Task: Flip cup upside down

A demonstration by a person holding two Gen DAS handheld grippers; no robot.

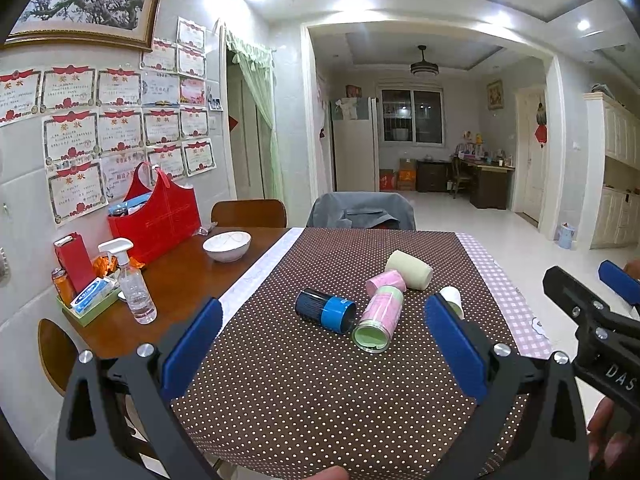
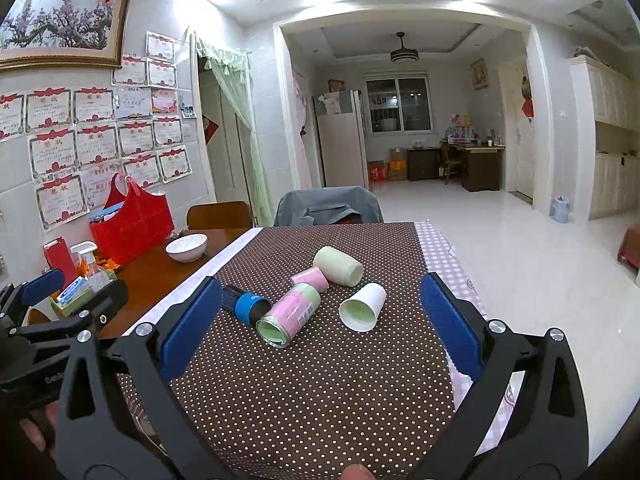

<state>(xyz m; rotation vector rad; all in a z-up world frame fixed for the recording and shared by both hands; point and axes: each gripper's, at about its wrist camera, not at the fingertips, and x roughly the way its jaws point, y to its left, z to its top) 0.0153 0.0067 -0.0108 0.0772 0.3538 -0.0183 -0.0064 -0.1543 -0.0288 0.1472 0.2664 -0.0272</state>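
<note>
Here the wooden worktop [image 1: 176,280] wears a brown polka-dot cloth [image 2: 320,380], a tiled room opening behind. The white paper cup [image 2: 363,307] lies on its side on the cloth, half hidden by a finger in the left view. Both the left gripper [image 1: 324,332] and right gripper [image 2: 320,320] hover spread wide, empty. A red felt basket [image 1: 160,216] holds packets, hard to identify.

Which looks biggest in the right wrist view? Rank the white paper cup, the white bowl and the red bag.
1. red bag, clearly largest, though farthest back.
2. white paper cup and white bowl look close in size; the cup lies nearer the camera, so I won't rank them.
</note>
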